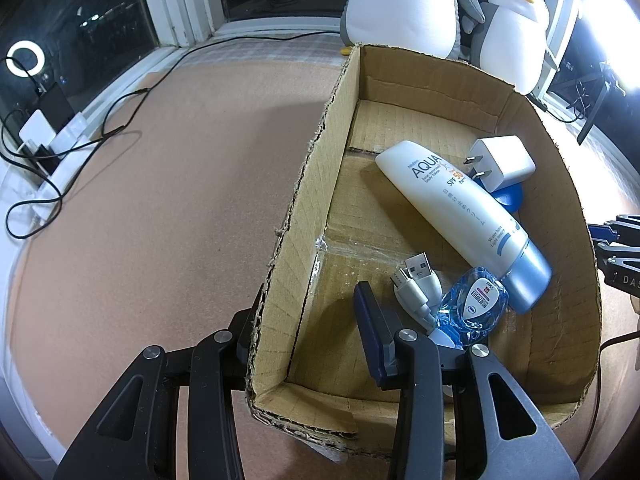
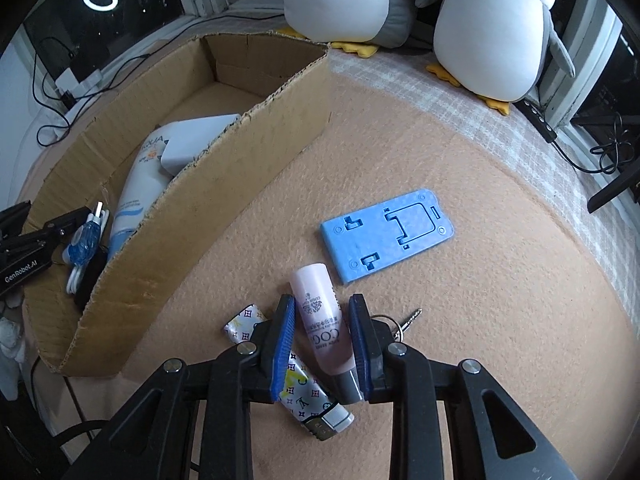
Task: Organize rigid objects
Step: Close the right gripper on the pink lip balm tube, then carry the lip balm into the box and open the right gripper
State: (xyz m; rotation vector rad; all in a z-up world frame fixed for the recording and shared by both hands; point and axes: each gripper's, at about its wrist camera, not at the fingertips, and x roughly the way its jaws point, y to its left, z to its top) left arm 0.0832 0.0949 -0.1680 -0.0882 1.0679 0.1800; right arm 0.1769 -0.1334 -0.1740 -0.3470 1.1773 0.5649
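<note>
My right gripper (image 2: 321, 302) points down at the peach mat and is shut on a pink tube (image 2: 320, 312), one blue pad against each side. Under it lies a patterned lighter (image 2: 308, 396); a key ring (image 2: 404, 322) sits just right of the jaws, and a blue plastic stand (image 2: 386, 236) lies flat farther back. My left gripper (image 1: 306, 308) straddles the near left wall of the cardboard box (image 1: 304, 184), one finger outside and one inside, pads apart. In the box lie a sunscreen tube (image 1: 460, 216), a white charger (image 1: 504, 160), a USB cable (image 1: 416, 284) and a small blue bottle (image 1: 476, 304).
Two plush penguins (image 2: 492, 40) stand at the back edge of the mat. Black cables (image 1: 80, 152) and a power strip (image 1: 44, 136) trail along the left side by the window. A ring light (image 1: 25, 58) reflects in the glass.
</note>
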